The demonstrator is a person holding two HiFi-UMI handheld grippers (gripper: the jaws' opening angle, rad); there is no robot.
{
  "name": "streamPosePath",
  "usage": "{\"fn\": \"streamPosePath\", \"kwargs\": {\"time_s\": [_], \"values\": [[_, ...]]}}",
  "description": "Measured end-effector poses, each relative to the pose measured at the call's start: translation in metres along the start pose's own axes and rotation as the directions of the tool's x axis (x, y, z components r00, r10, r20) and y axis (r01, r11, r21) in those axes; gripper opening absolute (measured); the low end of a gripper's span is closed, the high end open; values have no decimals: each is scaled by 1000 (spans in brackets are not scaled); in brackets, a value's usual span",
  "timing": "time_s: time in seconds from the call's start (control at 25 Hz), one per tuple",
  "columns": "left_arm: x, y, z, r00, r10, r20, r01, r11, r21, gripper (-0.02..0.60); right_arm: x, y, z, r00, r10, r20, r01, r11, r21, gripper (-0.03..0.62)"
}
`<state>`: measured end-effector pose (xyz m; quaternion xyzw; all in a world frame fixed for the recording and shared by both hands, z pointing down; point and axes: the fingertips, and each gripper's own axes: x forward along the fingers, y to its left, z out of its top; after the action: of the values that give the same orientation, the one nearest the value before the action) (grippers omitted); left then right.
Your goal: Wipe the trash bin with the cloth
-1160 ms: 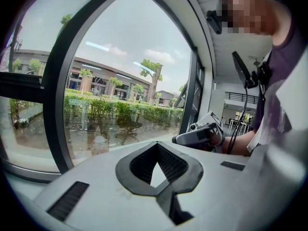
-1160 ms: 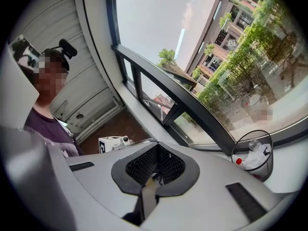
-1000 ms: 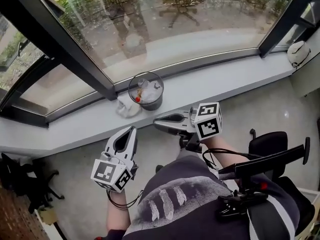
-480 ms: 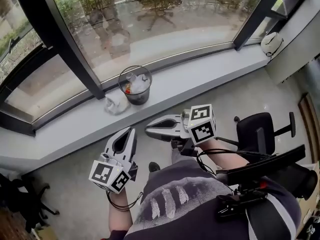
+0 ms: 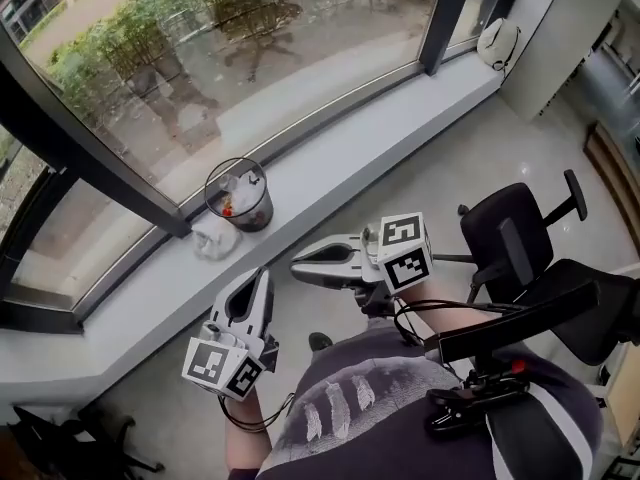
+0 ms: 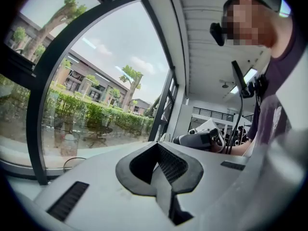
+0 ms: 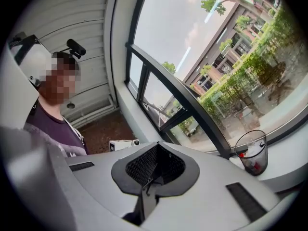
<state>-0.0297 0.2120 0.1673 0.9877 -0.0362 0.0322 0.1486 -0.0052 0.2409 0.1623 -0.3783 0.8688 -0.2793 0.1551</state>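
A small clear trash bin (image 5: 238,195) with crumpled white and red scraps inside stands on the grey window sill (image 5: 330,153). A crumpled white cloth (image 5: 212,238) lies on the sill against the bin's near left side. My left gripper (image 5: 262,278) is held low over the floor, pointing toward the sill, shut and empty. My right gripper (image 5: 298,261) lies sideways pointing left, also shut and empty, short of the sill. The right gripper view shows the bin (image 7: 252,153) at the far right. Shut jaws fill the left gripper (image 6: 161,170) and right gripper (image 7: 151,172) views.
A black office chair (image 5: 510,243) stands on the grey floor to my right. A dark window post (image 5: 90,158) meets the sill left of the bin. A white rounded object (image 5: 497,40) rests at the sill's far right end. A black clamp (image 5: 480,398) hangs at my chest.
The head view has swung, so bin, cloth and sill sit further left in the picture. Both grippers stay shut and hold about the same place in front of me.
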Motion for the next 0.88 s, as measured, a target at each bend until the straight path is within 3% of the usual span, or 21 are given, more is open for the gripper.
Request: {"fn": "streamPosePath", "kwargs": {"time_s": [0.24,0.56,0.88], "values": [[21,-24,12,1000,-9,-11,10,999,51,-5,-39,1,22,997,12,71,-10,1000,-29,0],[45,-38,19,1000,-10,-26,12,995,102,-5,-49,3,37,995,69,76,-63,995,-74,0],[54,-39,18,999,8,-42,-3,992,128,-5,-59,-5,41,994,73,87,-66,995,-77,0]]}}
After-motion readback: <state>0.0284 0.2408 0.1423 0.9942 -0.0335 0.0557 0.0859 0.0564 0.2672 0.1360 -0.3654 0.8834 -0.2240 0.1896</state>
